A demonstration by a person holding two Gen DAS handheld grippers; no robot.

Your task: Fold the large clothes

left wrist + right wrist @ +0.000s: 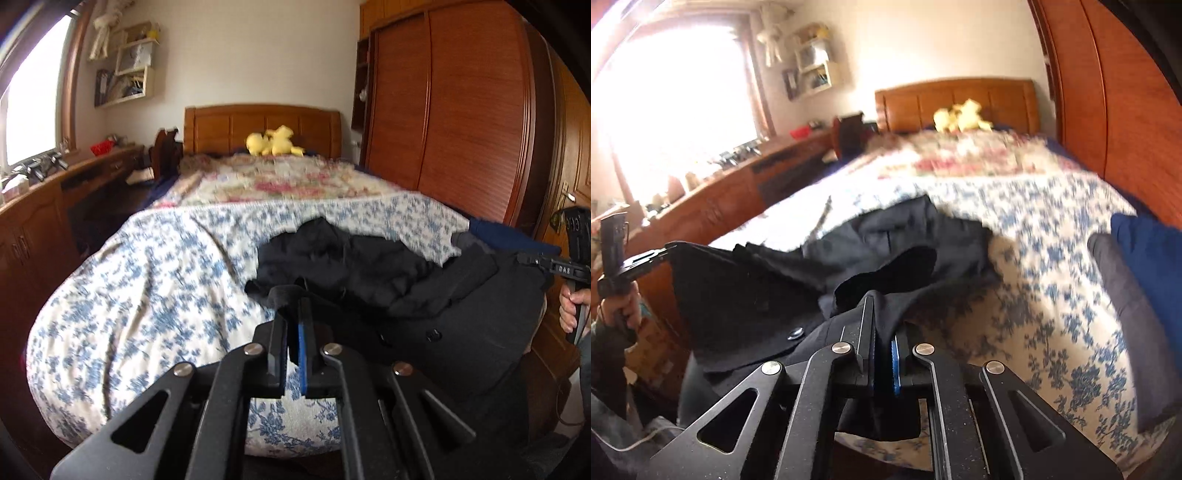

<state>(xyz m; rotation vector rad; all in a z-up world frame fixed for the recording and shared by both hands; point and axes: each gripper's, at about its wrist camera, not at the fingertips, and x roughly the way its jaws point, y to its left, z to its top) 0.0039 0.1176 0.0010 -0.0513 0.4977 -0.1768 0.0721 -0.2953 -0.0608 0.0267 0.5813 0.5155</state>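
Gripping the black coat (406, 280) at two spots along its near edge: left tongs (293, 295) pinched closed on a small fold of cloth, right tongs (873, 299) likewise clamped on cloth, with a flap hanging beneath the jaws. Held up off the foot of the bed (258, 122) at the near end, stretched roughly taut between the two grips, with the far half slumped in a rumpled heap on the blue-flowered quilt (1052, 258). Likely weak point: thin bites. Heavy-looking fabric and only a narrow pinch at each tip, so probably prone to sliding out under a quick pull or a shake, dropping one side and twisting the whole spread. Second risk: pulling apart unevenly, dragging the bunched far half sideways and locking creases in rather than flattening them. Third: hauling too far toward the near end and tipping the bulk over the foot of the bed onto the floor. Also worth watching: snagging the quilt and rucking it along with the coat, or brushing the folded blue pile (1145, 251) at the right edge of the bed. Impossible to tell hem from front edge in either grip, despite a button (795, 333) just beside the right one; hence some chance of folding along the wrong line.
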